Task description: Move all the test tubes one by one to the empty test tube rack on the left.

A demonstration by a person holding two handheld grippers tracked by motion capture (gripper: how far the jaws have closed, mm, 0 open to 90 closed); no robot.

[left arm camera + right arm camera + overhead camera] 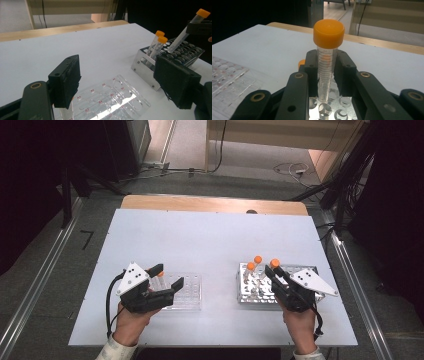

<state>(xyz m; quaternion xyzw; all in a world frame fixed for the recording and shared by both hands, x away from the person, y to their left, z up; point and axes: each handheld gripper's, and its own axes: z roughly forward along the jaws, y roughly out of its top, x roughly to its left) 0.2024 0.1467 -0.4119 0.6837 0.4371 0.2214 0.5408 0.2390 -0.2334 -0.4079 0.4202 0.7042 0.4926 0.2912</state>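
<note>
Right gripper view has the right gripper [327, 75] closed on a clear graduated tube [326, 72] with an orange cap, its jaws pressing both sides of the tube about midway down its length, the cap standing well above them. Directly below the jaws lies the metal rack [329, 110], and the tube's lower end is at one of its round holes. Off to that gripper's left sits a clear well plate [227, 77] on the white table [274, 47]. From the high view, two more orange-capped tubes [254, 265] stand in the rack just beyond the right gripper. The left gripper [162, 279] hangs over the well plate with its jaws wide apart, gripping nothing.
</note>
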